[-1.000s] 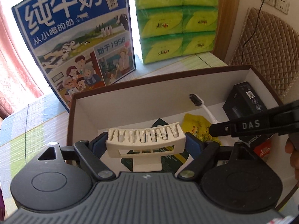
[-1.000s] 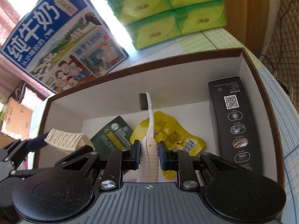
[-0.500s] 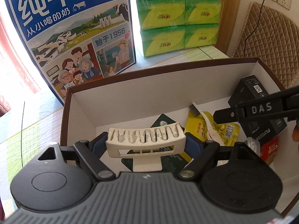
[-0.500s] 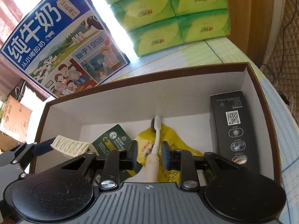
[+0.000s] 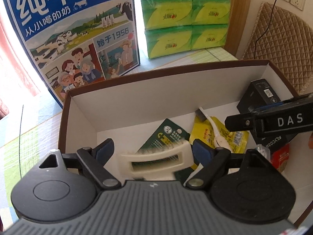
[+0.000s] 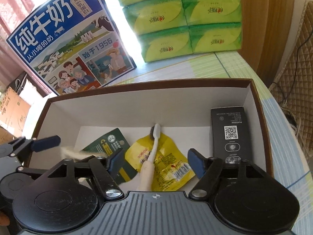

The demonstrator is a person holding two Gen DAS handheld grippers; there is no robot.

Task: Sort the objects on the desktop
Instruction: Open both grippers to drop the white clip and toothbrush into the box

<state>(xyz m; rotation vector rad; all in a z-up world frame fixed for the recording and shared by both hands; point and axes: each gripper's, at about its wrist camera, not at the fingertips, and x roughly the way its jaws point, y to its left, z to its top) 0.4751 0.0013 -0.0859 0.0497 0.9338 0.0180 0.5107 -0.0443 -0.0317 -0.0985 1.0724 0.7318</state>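
Brown-rimmed and white inside, the cardboard box (image 6: 260, 105) lies open on the striped tablecloth (image 6: 221, 64), and both grippers hover over its near side.

The right gripper (image 6: 155, 161) has its jaws spread wide with nothing between the blue pads. Below the gap, inside the box, a white toothbrush (image 6: 154, 145) lies across a yellow snack packet (image 6: 168, 164), its bristle head pointing toward the box's far wall. A dark green card packet (image 6: 109, 145) lies flat on the box floor just left of the yellow packet, and a black carton (image 6: 230, 131) with a QR code lies along the box's right wall.

The left gripper (image 5: 152, 149) also has its jaws apart. A cream plastic rack (image 5: 156, 158) sits between the pads, blurred, over the left half of the box floor; whether either pad touches it I cannot tell. A red packet (image 5: 279, 157) peeks out at the box's right side, below the black carton.

Behind the box, on the far side, stand a blue milk carton case (image 5: 78, 35) and stacked green tissue packs (image 5: 185, 15).
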